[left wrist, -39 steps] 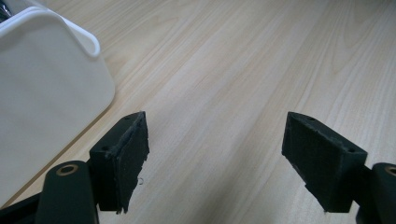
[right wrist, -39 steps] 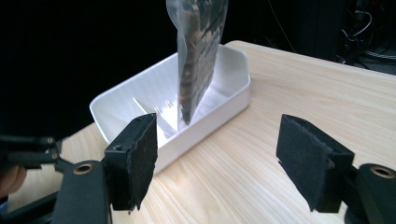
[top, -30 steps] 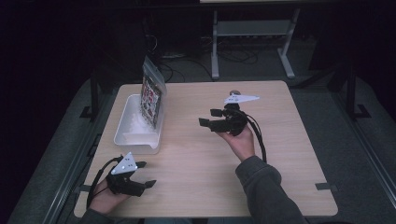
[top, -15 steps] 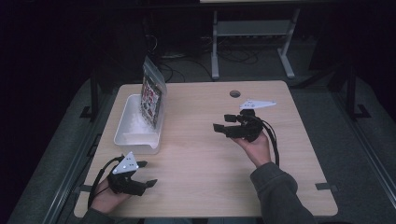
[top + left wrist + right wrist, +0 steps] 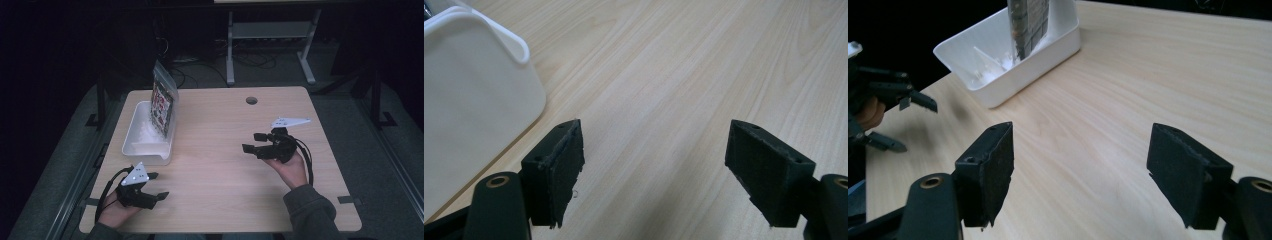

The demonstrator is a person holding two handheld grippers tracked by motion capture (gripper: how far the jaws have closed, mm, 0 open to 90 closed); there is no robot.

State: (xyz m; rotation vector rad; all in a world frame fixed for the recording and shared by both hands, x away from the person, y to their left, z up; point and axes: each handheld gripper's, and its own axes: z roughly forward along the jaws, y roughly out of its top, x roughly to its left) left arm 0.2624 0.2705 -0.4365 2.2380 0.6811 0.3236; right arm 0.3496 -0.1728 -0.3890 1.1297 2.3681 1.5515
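A white plastic tub [image 5: 135, 142] stands at the table's left side, with a clear zip bag [image 5: 163, 105] of printed contents standing upright in it. My left gripper [image 5: 156, 186] rests near the front left corner, just in front of the tub, open with nothing between its jaws. In the left gripper view the tub [image 5: 469, 100] is at the left beyond the open gripper [image 5: 654, 165]. My right gripper [image 5: 254, 142] is held above the table's right half, open and empty, pointing left. The right gripper view looks past the open gripper [image 5: 1080, 165] at the tub [image 5: 1008, 75] and bag [image 5: 1028, 20].
The light wooden table [image 5: 220, 175] has a round cable hole [image 5: 251, 100] near its far edge. A metal stand [image 5: 270, 35] and cables lie on the dark floor behind the table. The left hand's gripper [image 5: 903, 120] appears at the left of the right gripper view.
The right hand and its gripper have moved right and toward the table's front, away from the tub. The left gripper has stayed in place.
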